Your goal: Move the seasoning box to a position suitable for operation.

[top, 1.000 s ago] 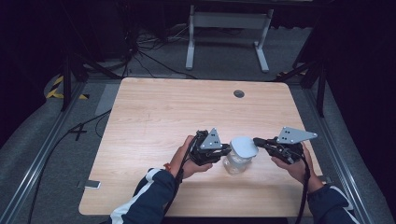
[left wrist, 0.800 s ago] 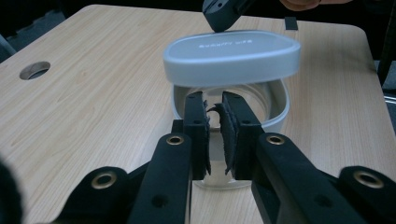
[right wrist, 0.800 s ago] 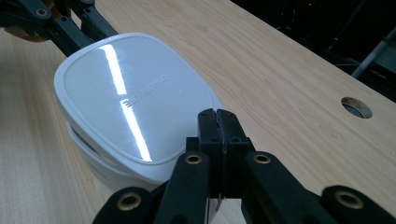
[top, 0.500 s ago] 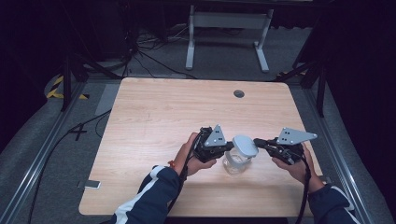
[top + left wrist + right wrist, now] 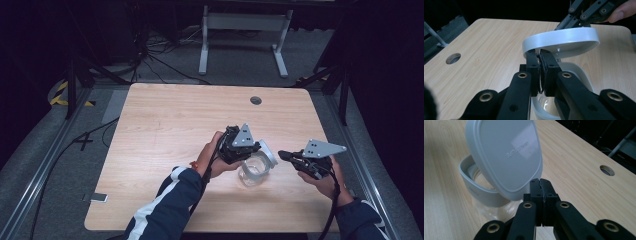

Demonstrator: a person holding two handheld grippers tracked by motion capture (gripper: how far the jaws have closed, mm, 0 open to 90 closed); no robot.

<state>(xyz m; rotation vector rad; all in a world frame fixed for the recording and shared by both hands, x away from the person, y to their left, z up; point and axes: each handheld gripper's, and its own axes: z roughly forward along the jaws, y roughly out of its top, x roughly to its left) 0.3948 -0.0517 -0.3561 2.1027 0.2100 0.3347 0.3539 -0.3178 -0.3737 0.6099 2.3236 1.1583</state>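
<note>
On the worktop (image 5: 165,130), the left gripper (image 5: 239,145), fingers clenched, touched the jar's (image 5: 251,172) lid (image 5: 266,152); right gripper (image 5: 300,159), clenched empty, waited at 3 o'clock.

The raised grey-white plastic lid (image 5: 504,155) hid most of the clear glass jar's (image 5: 494,207) opening. The printing on the lid was too blurred to read. The small flat object (image 5: 98,198) near the tabletop's (image 5: 165,125) corner stayed unidentifiable.

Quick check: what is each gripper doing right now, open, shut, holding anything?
Left gripper: shut on the white lid's rim.
Right gripper: shut, holding nothing, beside the jar.
</note>
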